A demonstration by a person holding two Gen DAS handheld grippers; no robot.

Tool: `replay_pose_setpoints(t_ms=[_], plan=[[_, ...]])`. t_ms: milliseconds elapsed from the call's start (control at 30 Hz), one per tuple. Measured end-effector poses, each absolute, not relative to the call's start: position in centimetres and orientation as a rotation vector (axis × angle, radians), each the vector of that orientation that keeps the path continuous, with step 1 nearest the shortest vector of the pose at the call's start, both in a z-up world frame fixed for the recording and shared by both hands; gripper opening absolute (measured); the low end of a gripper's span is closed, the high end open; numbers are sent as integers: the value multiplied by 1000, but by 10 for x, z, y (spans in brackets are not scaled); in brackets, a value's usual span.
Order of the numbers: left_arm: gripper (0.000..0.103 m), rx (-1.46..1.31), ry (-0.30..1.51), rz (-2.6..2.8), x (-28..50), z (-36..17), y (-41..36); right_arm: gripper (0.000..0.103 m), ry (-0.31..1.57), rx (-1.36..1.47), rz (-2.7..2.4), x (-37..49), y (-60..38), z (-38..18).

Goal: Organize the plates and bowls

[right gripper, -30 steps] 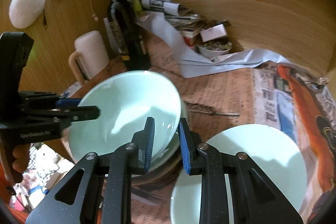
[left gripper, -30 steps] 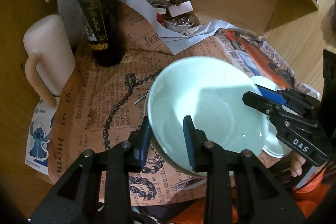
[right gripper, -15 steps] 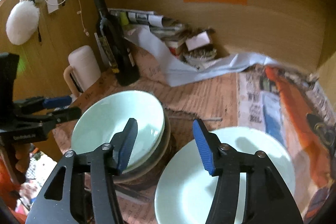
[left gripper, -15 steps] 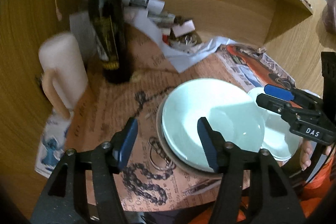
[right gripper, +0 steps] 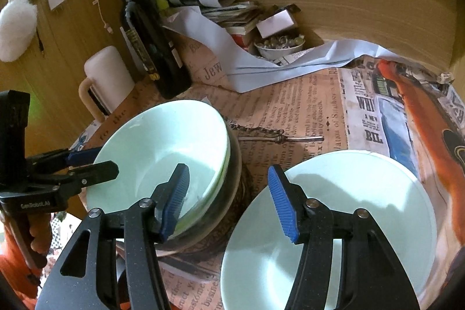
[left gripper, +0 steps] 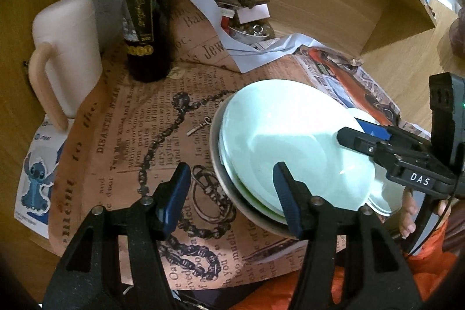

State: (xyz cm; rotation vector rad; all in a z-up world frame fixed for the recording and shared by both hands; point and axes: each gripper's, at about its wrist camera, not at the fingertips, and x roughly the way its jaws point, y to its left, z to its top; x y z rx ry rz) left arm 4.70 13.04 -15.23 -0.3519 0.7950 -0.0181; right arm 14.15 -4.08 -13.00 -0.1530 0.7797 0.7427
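Pale green bowls [right gripper: 162,141]: one on top of a stack, with at least two more rims under it
Pale green plates [right gripper: 348,211]: one
Dark bottles [left gripper: 142,7]: one
White mugs [left gripper: 69,45]: one
Small dishes of trinkets [right gripper: 279,47]: one
Grippers: two, left gripper [left gripper: 232,199] and right gripper [right gripper: 229,199]

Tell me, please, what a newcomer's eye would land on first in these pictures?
Probably the pale green bowl, nested on a stack of dishes on the newspaper-covered desk, with both open grippers' blue fingers hovering around its rim. Next, the wide pale plate lying flat to the right of the stack. Behind them, a dark wine bottle stands upright beside a cream mug.
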Motion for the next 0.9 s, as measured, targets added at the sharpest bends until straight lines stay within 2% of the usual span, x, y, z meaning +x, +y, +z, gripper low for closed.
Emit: replay_pose_setpoints(t_ms=[167, 333, 633, 900], plan=[[57, -390, 812, -51, 55, -158, 131, 53, 798, -164, 746, 143, -36, -133], [47, -406, 832, -87, 61, -159, 129, 51, 828, -190, 756, 146, -30, -137], [46, -378, 828, -85, 59, -155, 124, 41, 887, -210, 794, 150, -24, -144], [46, -291, 816, -23, 58, -153, 110, 37, 868, -203, 768, 147, -22, -146]])
